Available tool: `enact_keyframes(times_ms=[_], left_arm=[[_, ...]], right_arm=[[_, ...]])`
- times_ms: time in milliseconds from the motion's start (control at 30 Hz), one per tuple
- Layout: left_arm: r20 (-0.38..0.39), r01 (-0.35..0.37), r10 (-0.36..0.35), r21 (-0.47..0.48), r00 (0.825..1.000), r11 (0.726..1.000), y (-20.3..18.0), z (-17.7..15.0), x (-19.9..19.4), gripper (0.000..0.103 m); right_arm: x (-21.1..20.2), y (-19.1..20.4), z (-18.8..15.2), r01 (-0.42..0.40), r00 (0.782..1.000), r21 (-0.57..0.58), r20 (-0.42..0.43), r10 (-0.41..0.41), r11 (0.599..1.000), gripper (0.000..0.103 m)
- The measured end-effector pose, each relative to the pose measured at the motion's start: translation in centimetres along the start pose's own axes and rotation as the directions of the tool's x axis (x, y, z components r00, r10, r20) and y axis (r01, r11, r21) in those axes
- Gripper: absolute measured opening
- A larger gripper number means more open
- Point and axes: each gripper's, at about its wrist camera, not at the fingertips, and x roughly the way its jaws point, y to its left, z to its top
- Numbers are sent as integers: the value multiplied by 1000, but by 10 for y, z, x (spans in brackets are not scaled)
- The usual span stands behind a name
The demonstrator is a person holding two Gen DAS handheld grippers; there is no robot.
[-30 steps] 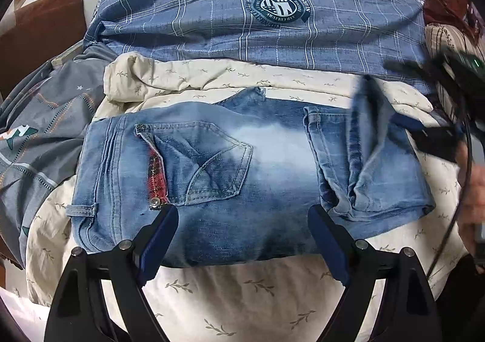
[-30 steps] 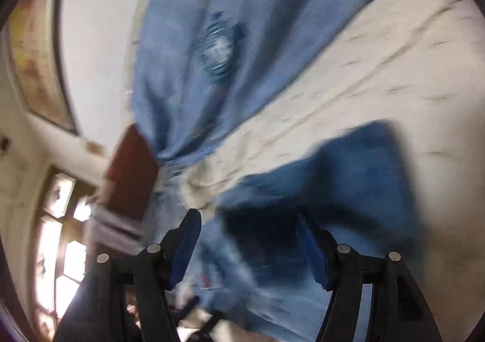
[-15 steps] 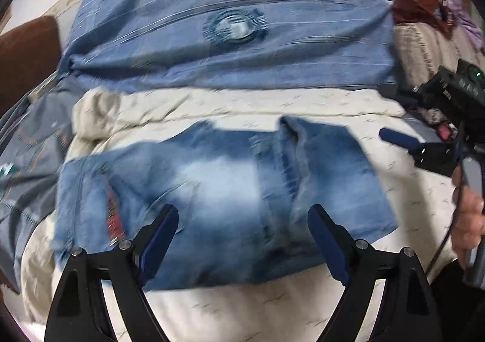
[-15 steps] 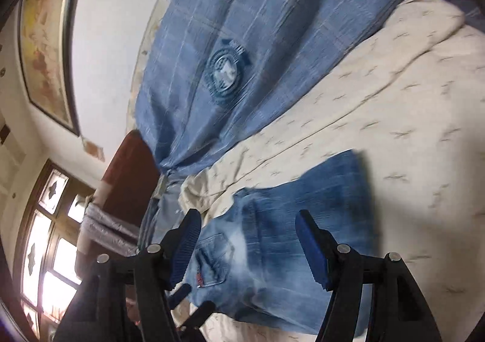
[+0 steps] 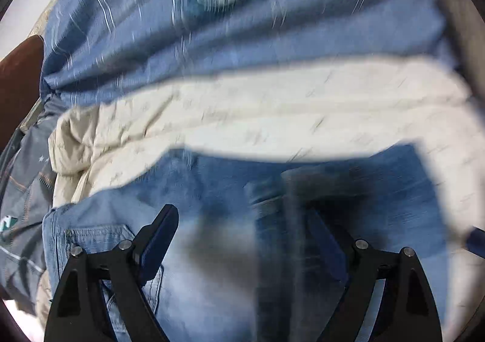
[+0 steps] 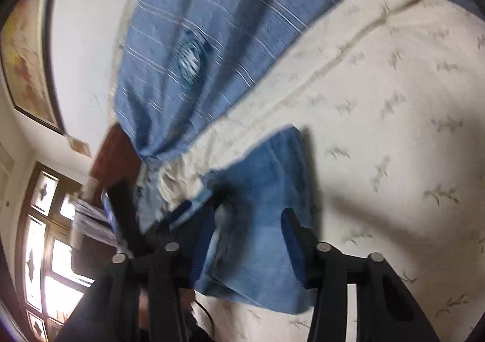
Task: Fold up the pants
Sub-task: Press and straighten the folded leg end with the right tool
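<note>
Showing only in the right view: window [image 6: 54,251]; jeans [image 5: 212,251] in both.

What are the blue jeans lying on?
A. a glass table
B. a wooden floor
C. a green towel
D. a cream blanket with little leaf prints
D: the jeans lie spread on a cream blanket dotted with small leaf sprigs, which shows all around their edges.

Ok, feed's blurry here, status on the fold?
Left gripper open above jeans. Right gripper closing, jeans edge between its jaws, not pinched. Jeans folded on cream quilt; nothing blocking.
</note>
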Motion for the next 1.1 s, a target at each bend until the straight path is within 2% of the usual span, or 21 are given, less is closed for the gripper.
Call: enact_keyframes(times_ms=[100, 167, 300, 333, 433, 500, 567, 667, 733, 767, 867, 900, 933, 1000, 1100], left_arm=[[23, 33, -31, -75, 999, 997, 9, -7, 4, 91], [21, 50, -48, -79, 999, 996, 12, -7, 2, 90], [17, 98, -96, -116, 995, 988, 24, -9, -6, 90], [32, 108, -105, -114, 994, 988, 26, -12, -13, 90], [70, 123, -118, -81, 991, 989, 27, -24, -31, 90], [80, 158, -153, -53, 985, 986, 26, -34, -40, 90], [81, 173, -171, -20, 982, 985, 23, -44, -46, 90], [64, 160, -162, 27, 985, 987, 15, -55, -45, 90], [42, 155, -156, 26, 987, 988, 13, -61, -40, 90], [28, 159, -160, 22, 987, 987, 14, -63, -37, 90], [19, 168, -168, 8, 986, 986, 16, -71, -36, 90], [17, 170, -170, 12, 985, 985, 16, -72, -36, 90], [18, 174, -175, 11, 984, 985, 17, -72, -38, 90], [18, 194, -194, -3, 981, 981, 22, -73, -43, 90], [73, 204, -202, -20, 977, 979, 38, -78, -63, 90]], right_arm=[[18, -8, -10, 81, 993, -43, -87, -85, 996, 44], [33, -12, -17, 159, 975, -101, -143, -173, 982, 35], [25, -9, -15, 158, 976, -120, -134, -174, 980, 36], [18, -6, -13, 150, 981, -124, -106, -164, 981, 38], [-3, 14, -6, 118, 993, -180, 9, -118, 977, 39], [-15, 31, -2, 87, 993, -227, 92, -68, 970, 39], [-12, 43, 5, 73, 991, -243, 124, -44, 967, 39], [7, 49, 16, 74, 991, -215, 123, -48, 974, 39], [29, 48, 24, 65, 995, -177, 87, -50, 982, 39], [40, 46, 27, 74, 996, -159, 65, -64, 984, 39], [80, 27, 31, 168, 985, -105, -25, -171, 980, 38], [89, 19, 32, 171, 983, -88, -50, -176, 981, 38], [87, 15, 33, 134, 990, -61, -37, -137, 989, 38], [80, 16, 34, 116, 992, -44, -50, -118, 992, 38], [58, 26, 31, 83, 997, -83, 2, -83, 993, 39]])
